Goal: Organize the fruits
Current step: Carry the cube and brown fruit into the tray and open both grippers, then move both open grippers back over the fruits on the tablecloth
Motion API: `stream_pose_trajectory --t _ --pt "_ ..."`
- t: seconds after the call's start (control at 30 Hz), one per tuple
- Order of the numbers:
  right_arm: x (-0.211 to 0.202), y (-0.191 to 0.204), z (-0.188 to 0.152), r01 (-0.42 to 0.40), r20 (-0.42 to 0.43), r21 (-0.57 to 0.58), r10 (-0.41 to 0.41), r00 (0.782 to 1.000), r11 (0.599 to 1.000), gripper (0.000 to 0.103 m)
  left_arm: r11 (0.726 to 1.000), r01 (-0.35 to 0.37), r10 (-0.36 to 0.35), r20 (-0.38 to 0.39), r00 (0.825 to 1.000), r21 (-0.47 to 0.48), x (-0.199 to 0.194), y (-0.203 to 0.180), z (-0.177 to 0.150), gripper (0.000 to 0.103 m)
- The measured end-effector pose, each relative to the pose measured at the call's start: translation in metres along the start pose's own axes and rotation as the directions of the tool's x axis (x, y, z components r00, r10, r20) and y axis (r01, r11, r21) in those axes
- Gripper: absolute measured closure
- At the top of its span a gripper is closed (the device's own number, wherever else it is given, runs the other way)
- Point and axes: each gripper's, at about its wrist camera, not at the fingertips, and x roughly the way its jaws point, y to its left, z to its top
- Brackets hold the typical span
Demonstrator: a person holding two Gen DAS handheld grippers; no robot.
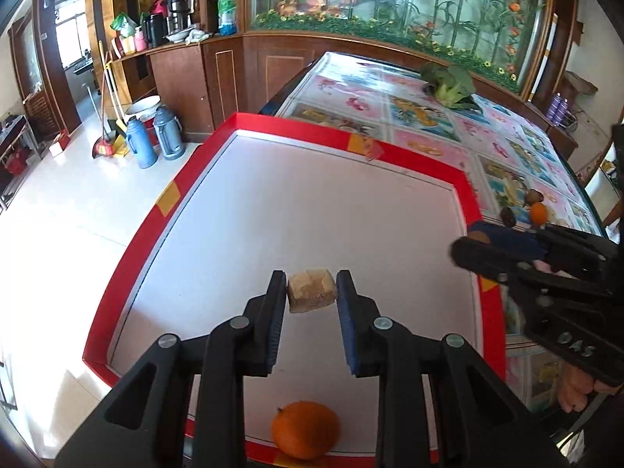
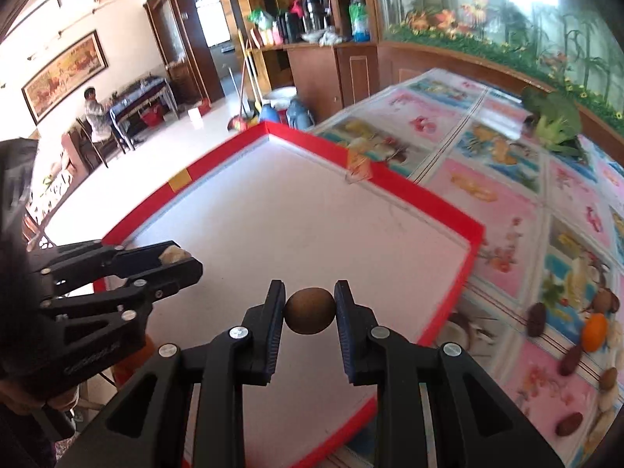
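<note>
This is a lived-in home, an open dining and living room. A long table (image 1: 518, 144) wears a flowered plastic cloth beside a built-in aquarium (image 1: 390, 4) in wooden cabinetry, whose counter (image 1: 171, 45) carries flasks and cups. Thermos jugs (image 1: 156, 138) and a broom (image 1: 105, 124) stand on the tiled floor, and a framed painting (image 2: 64, 72) hangs above a seated person (image 2: 95, 117).

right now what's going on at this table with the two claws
A person is sorting fruit with a claw in each hand. The left claw is shut on a pale tan chunk, the right claw on a round brown fruit, both above the red-edged white tray. One orange already lies in the tray; more fruit waits on the tablecloth.
</note>
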Motion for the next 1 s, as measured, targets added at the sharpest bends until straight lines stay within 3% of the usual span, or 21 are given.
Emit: stream_pose_trajectory --t 0.13,0.33,0.47,0.63,0.8,1.0 --pt "0.010 0.004 0.003 0.012 -0.019 -0.004 -0.012 1.000 1.000 0.079 1.000 -0.016 0.016 -0.014 1.000 -0.012 0.007 0.009 0.001 0.075" --pt "0.013 0.004 0.002 0.048 -0.057 -0.008 -0.049 0.997 0.999 0.078 0.995 -0.099 0.099 -0.017 0.995 -0.004 0.012 0.014 0.002 0.075" --pt "0.006 0.002 0.004 0.037 -0.064 -0.001 -0.037 0.997 0.999 0.069 0.991 -0.131 0.131 -0.037 0.991 0.005 0.018 0.012 0.000 0.074" --pt "-0.028 -0.008 0.002 0.024 0.034 0.043 -0.025 0.999 0.999 0.061 0.976 -0.213 0.213 0.011 0.977 0.040 0.007 0.005 -0.001 0.038" --pt "-0.070 -0.021 -0.005 0.033 0.120 0.086 -0.044 0.992 0.996 0.058 0.958 -0.277 0.270 0.088 0.959 0.076 -0.017 -0.008 0.001 0.028" --pt "-0.106 -0.037 -0.014 0.053 0.179 0.127 -0.075 0.981 0.990 0.054 0.946 -0.308 0.288 0.177 0.941 0.104 -0.046 -0.030 0.007 0.017"
